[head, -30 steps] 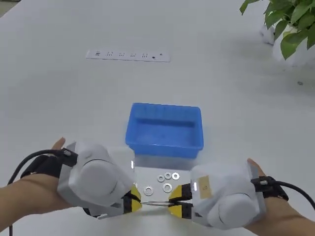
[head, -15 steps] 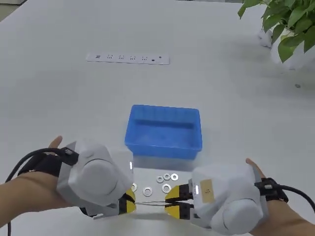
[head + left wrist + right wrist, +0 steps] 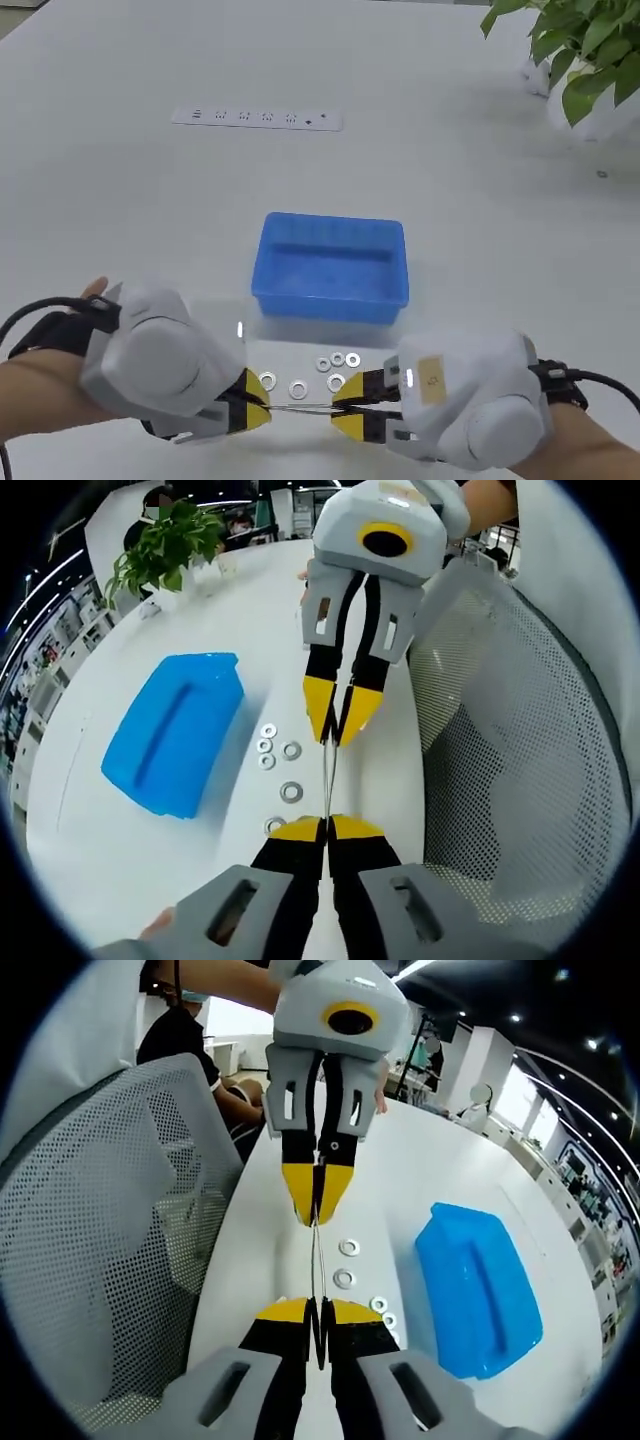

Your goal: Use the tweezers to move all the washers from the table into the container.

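The left gripper (image 3: 252,408) is clenched on one end of the tweezers (image 3: 300,407), which span straight across to the other gripper. Loose washers (image 3: 298,389) lie on the table (image 3: 120,200) just beyond the tweezers, between them and the blue bin (image 3: 330,268). The right gripper (image 3: 347,405) is clenched on the tweezers' other end, its tips facing the left's.
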Demonstrator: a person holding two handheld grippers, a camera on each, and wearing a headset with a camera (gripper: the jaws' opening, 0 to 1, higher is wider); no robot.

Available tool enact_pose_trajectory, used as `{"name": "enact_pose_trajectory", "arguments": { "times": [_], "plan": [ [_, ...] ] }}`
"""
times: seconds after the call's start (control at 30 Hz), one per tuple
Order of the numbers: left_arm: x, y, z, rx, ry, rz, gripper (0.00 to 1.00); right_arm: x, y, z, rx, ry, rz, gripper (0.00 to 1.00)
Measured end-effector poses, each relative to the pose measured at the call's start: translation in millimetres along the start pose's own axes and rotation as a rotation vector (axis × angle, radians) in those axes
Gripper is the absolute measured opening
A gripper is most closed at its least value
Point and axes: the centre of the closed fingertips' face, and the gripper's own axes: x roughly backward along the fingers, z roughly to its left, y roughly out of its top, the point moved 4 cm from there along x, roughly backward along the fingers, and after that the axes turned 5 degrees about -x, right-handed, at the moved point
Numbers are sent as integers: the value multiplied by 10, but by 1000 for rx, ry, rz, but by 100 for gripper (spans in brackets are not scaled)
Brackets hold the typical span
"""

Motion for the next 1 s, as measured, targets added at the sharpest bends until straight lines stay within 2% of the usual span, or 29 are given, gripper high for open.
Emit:
{"name": "enact_pose_trajectory", "arguments": {
  "times": [0.17, 0.3, 0.4, 0.43, 0.47, 0.53, 0.6, 0.63, 0.67, 0.7, 1.0],
  "plan": [
    [89, 143, 7, -14, 16, -63, 5, -3, 1, 1, -11, -1, -17, 6],
    [147, 276, 13, 18, 20, -129, 5, -14, -2, 3, -30, -3, -33, 7],
    [133, 349, -8, 26, 8, -159, 5, -37, -7, 12, -37, -1, -37, 7],
    [111, 356, -11, 23, 4, -150, 5, -40, -4, 13, -34, 0, -40, 7],
    [85, 344, 15, -6, 20, -135, 5, -44, -7, 3, -48, -5, -47, 7],
    [74, 362, 36, 11, 20, -140, 5, -21, -22, -15, -68, -4, -57, 7],
    [77, 404, 27, -1, 21, -160, 5, 2, -20, -24, -75, -13, -71, 7],
    [62, 481, 9, -4, 13, -202, 5, 11, -25, -22, -82, -12, -70, 7],
    [70, 486, 17, -8, 24, -198, 4, 15, -19, -24, -85, -15, -77, 7],
    [63, 511, 12, -2, 23, -212, 4, 15, -1, -26, -95, -17, -92, 7],
    [54, 550, 42, 24, 55, -240, 6, 18, 18, -46, -99, -21, -105, 7]
  ]
}}
